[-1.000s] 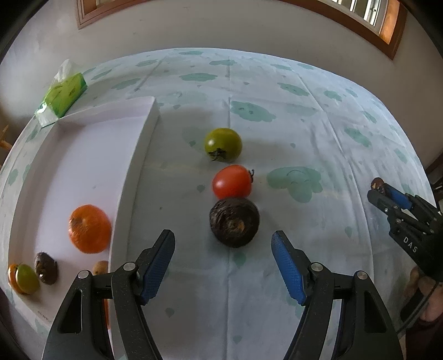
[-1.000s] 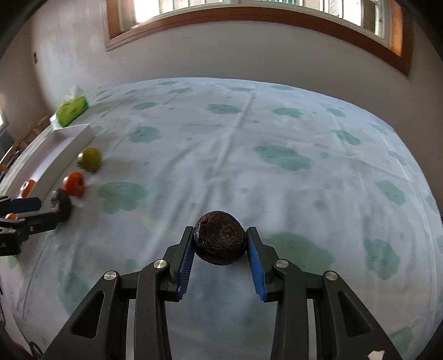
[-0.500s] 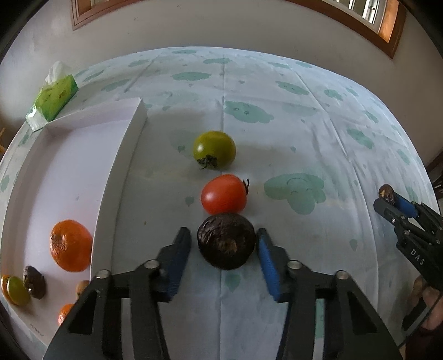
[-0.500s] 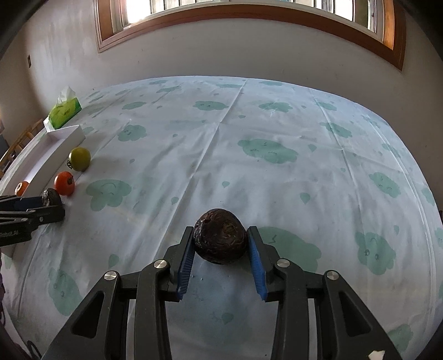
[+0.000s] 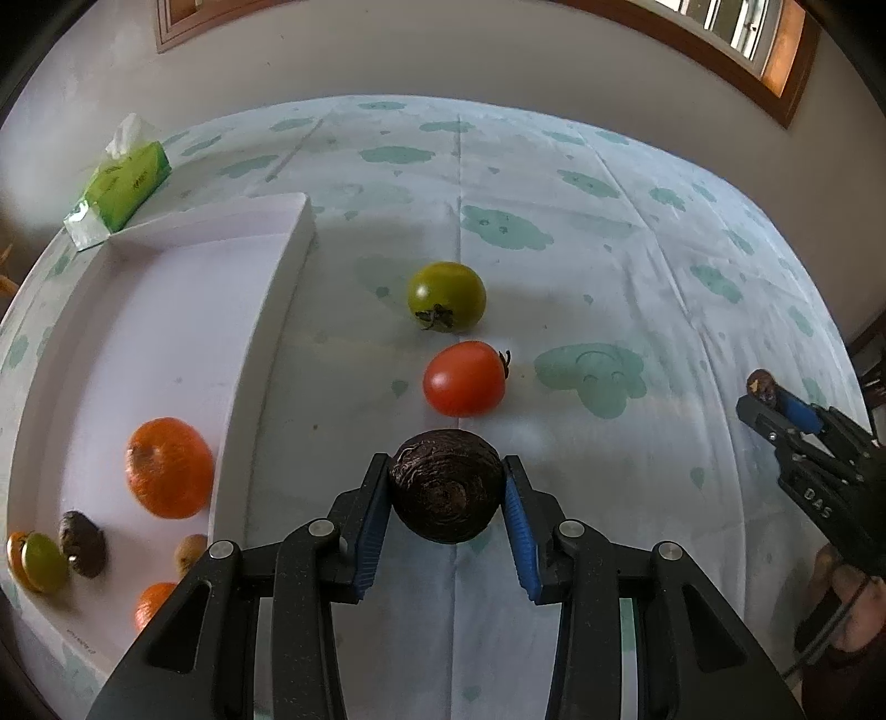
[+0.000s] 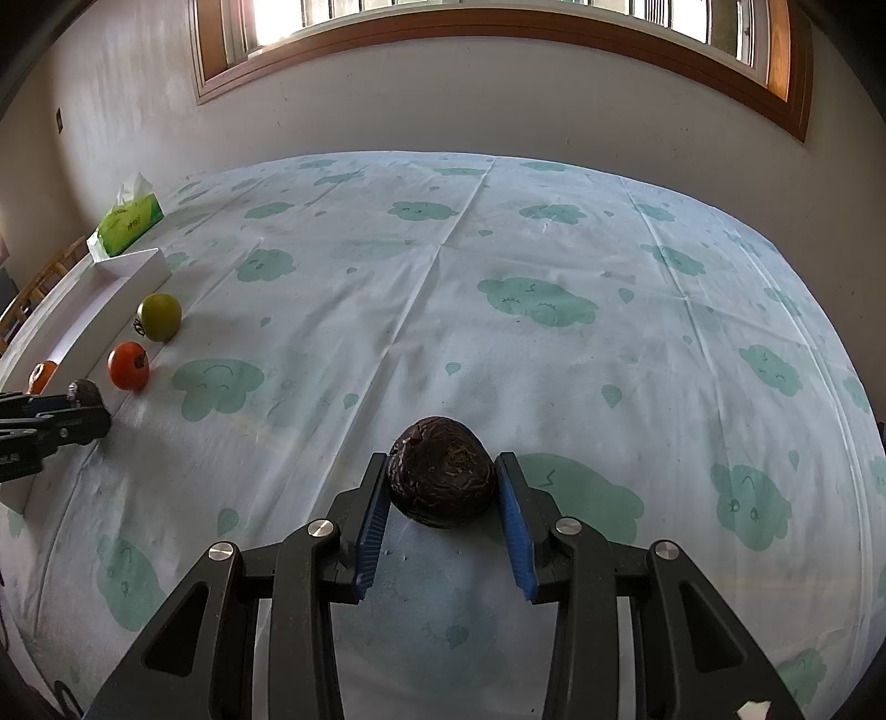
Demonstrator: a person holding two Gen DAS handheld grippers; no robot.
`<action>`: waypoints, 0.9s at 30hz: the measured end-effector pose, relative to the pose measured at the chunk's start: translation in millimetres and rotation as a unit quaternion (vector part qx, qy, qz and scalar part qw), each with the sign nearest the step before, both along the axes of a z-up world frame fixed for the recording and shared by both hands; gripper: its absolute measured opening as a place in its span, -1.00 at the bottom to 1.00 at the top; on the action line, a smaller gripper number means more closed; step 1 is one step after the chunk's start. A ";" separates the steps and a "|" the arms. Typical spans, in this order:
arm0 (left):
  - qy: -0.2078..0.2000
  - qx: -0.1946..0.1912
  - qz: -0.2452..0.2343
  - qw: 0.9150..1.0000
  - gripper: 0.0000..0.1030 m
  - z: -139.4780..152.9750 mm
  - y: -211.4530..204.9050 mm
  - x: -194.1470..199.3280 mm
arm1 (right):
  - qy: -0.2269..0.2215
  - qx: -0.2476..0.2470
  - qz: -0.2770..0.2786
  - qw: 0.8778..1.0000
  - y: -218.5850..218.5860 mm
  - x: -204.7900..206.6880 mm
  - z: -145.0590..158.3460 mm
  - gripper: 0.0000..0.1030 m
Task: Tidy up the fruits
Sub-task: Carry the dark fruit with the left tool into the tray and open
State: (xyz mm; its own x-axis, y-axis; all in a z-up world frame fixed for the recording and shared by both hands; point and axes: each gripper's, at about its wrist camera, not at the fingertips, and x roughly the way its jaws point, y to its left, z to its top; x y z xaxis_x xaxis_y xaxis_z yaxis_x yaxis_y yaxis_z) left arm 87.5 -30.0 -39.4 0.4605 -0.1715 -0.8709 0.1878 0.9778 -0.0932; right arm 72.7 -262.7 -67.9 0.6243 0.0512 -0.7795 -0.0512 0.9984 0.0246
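Observation:
My left gripper [image 5: 446, 501] is shut on a dark wrinkled fruit [image 5: 446, 493], just right of the white tray [image 5: 260, 343]. A red tomato [image 5: 464, 378] and a green tomato [image 5: 446, 296] lie on the cloth beyond it. The tray holds an orange [image 5: 169, 468], a small dark fruit [image 5: 83, 544] and several other small fruits. My right gripper [image 6: 441, 501] is shut on a second dark wrinkled fruit [image 6: 441, 479], in the middle of the table; it also shows in the left wrist view [image 5: 767, 396]. The left gripper shows at the left of the right wrist view [image 6: 83, 407].
A green tissue box [image 5: 119, 185] stands behind the tray's far corner. A cloud-patterned tablecloth [image 6: 498, 266] covers the table. A wall with a wooden-framed window [image 6: 498, 27] is behind.
My left gripper moved forward around the dark fruit and shut on it. My right gripper kept its grip on the other dark fruit and shifted slightly.

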 end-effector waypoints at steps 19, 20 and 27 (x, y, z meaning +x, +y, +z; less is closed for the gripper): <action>-0.043 0.032 0.110 0.992 -0.22 40.7 102.0 -7.3 | 0.000 -0.002 0.000 1.000 1.0 0.2 -0.4 -0.30; -0.042 0.035 0.112 0.992 -0.22 38.9 106.6 -7.5 | 0.000 -0.002 0.000 1.000 1.1 0.2 -0.6 -0.30; -0.026 0.042 0.134 0.990 -0.22 23.8 135.4 -7.9 | 0.000 -0.004 0.000 1.000 1.2 0.5 -0.9 -0.30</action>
State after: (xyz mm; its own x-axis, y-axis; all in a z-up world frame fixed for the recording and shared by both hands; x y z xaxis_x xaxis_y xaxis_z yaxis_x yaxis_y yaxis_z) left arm 79.5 105.4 -15.6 0.5248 0.0351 -0.8505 -0.0764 0.9971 -0.0061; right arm 73.2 -261.4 -68.7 0.6238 0.0457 -0.7802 -0.0517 0.9985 0.0172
